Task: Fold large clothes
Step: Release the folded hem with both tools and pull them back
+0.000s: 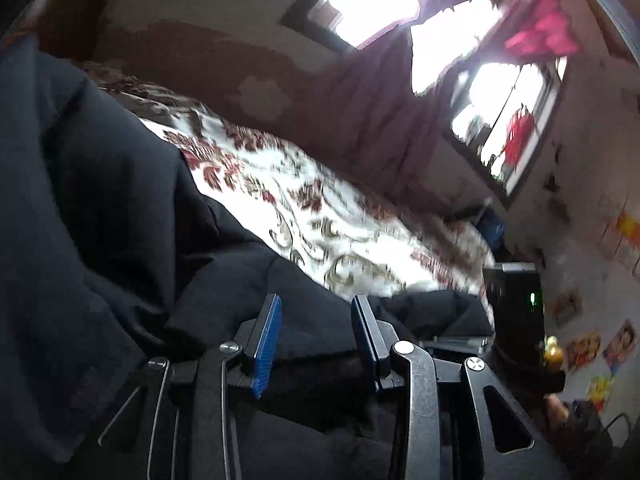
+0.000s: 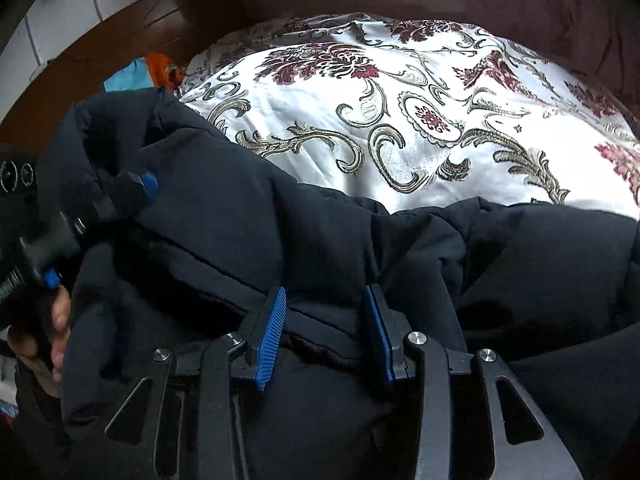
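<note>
A large dark navy padded jacket point(image 2: 248, 224) lies bunched on a bed and fills the lower half of both views point(image 1: 92, 216). My left gripper point(image 1: 316, 312) has its blue-padded jaws apart with jacket fabric lying between and under them. In the right wrist view the left gripper point(image 2: 132, 192) shows at the left edge, pressed into a raised fold of the jacket. My right gripper point(image 2: 326, 304) also has its jaws apart, over a seam of the jacket; fabric lies between the pads. Whether either pair pinches the cloth cannot be told.
The bed has a white quilt with maroon and gold floral print point(image 2: 420, 120). A wooden headboard point(image 2: 132, 36) stands at the far left. A dark red curtain point(image 1: 360, 92) and bright windows point(image 1: 440, 48) lie beyond the bed. A wall with stickers point(image 1: 600, 340) is at the right.
</note>
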A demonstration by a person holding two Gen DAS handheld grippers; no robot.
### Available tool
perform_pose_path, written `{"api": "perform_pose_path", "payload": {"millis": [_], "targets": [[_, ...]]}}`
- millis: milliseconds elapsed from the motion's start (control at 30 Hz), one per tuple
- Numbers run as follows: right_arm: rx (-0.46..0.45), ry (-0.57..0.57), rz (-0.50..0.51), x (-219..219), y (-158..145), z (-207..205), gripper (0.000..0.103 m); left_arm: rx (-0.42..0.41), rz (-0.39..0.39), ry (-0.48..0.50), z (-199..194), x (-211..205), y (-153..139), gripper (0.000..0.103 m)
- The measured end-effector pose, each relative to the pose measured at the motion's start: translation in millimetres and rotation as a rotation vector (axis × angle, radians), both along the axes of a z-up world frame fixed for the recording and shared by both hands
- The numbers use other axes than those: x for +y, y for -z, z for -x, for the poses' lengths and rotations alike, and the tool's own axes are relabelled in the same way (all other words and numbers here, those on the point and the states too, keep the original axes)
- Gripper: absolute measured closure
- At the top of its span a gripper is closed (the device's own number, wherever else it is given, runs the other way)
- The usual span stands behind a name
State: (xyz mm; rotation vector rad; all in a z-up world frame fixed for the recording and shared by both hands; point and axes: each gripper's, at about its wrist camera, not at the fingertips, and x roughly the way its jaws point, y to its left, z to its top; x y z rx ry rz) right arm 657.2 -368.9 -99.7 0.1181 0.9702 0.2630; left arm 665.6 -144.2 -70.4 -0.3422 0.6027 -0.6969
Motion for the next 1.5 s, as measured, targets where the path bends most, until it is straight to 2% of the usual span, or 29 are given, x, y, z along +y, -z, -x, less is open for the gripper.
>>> {"api": "perform_pose_path", "payload": {"millis": [167, 233, 300, 467, 600, 667, 800, 900, 967, 1067, 1167, 1267, 1333, 1433, 1500], "targets": [[-0.036, 0.011, -0.084, -7, 6, 4, 0.068, 0.055, -0.244, -0.004, -3, -27, 4, 0.069], [-0.039, 0.007, -0.071, -5, 8, 5, 0.068, 0.055, -0.318, -0.024, -2, -33, 4, 0.069], [-0.03, 0.001, -0.049, -1, 12, 2, 0.068, 0.062, -0.392, -0.057, -3, -38, 6, 0.076], [0.0, -0.004, 0.008, 9, 21, -9, 0.068, 0.065, -0.513, -0.109, -10, -54, 14, 0.083], [0.001, -0.012, 0.14, 29, 26, -15, 0.068, 0.04, -0.629, -0.137, -8, -62, 18, 0.084], [-0.003, -0.009, 0.131, 28, 29, -19, 0.068, 0.035, -0.66, -0.145, -9, -66, 20, 0.084], [-0.042, -0.003, 0.014, 11, 28, -15, 0.068, 0.052, -0.609, -0.143, -17, -63, 22, 0.085], [-0.084, 0.007, -0.071, -1, 22, -4, 0.068, 0.063, -0.462, -0.11, -16, -46, 18, 0.087], [-0.091, 0.032, -0.07, -3, 20, 4, 0.068, 0.077, -0.342, -0.087, -12, -31, 15, 0.087], [-0.105, 0.072, 0.01, 5, 14, 21, 0.065, 0.075, -0.257, -0.09, -1, -17, 12, 0.087], [-0.133, 0.1, 0.053, 8, 7, 35, 0.06, 0.064, -0.219, -0.114, 16, -8, 7, 0.086], [-0.179, 0.154, 0.07, 0, -5, 48, 0.059, 0.079, -0.214, -0.161, 34, 2, -5, 0.082], [-0.2, 0.211, 0.085, -7, -14, 59, 0.058, 0.096, -0.227, -0.189, 44, 9, -17, 0.081], [-0.23, 0.274, 0.083, -13, -26, 80, 0.053, 0.076, -0.283, -0.214, 66, 17, -34, 0.08], [-0.252, 0.302, 0.063, -17, -35, 94, 0.036, 0.059, -0.301, -0.215, 79, 20, -45, 0.08]]}}
